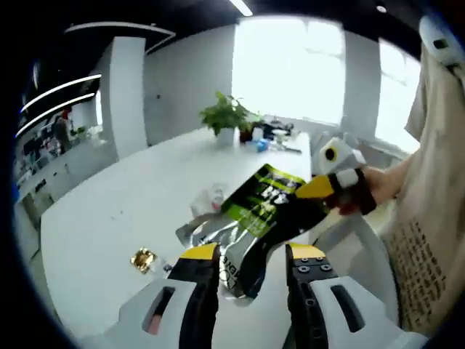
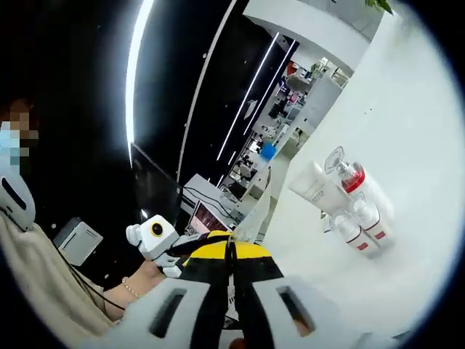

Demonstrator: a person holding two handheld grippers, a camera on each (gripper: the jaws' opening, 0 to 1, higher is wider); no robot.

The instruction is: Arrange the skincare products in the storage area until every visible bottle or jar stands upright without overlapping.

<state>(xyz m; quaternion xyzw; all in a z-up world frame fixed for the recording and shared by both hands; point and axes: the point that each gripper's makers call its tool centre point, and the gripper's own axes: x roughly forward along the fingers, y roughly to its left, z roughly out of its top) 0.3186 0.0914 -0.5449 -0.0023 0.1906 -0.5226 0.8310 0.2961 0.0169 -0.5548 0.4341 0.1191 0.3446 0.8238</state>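
Apparently unreadable print on one green-black foil pouch (image 1: 256, 212), right gripper (image 1: 330, 187) clamping it, left gripper (image 1: 249, 256) standing apart, four white bottles (image 2: 354, 207) lying on the bench (image 1: 131, 203).

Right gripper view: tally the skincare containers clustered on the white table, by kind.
White tube: 1
White bottles with red trim: 3
Total: 4
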